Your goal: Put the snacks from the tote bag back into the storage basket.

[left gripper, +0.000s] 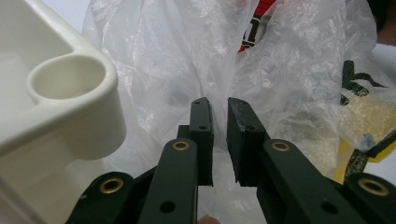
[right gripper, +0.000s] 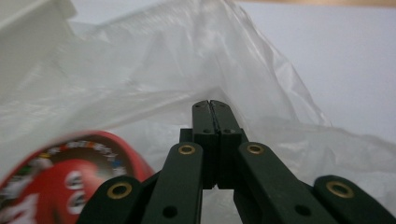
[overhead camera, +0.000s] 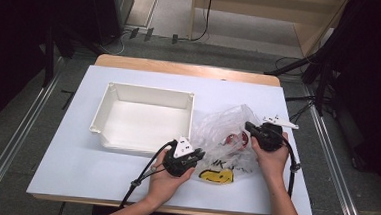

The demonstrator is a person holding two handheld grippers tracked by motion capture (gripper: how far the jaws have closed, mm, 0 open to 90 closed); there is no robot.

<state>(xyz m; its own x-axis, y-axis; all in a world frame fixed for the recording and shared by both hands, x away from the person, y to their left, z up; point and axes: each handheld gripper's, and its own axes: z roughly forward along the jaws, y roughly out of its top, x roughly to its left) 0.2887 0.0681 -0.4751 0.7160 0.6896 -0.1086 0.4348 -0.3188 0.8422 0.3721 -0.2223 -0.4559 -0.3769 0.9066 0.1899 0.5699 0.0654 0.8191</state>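
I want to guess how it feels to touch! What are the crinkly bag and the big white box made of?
The bag looks like thin, see-through plastic film: it is wrinkled and shiny, and a red pack shows through it. The white box seems to be hard moulded plastic, smooth with a soft sheen, with thick rounded corners and a cream-white colour.
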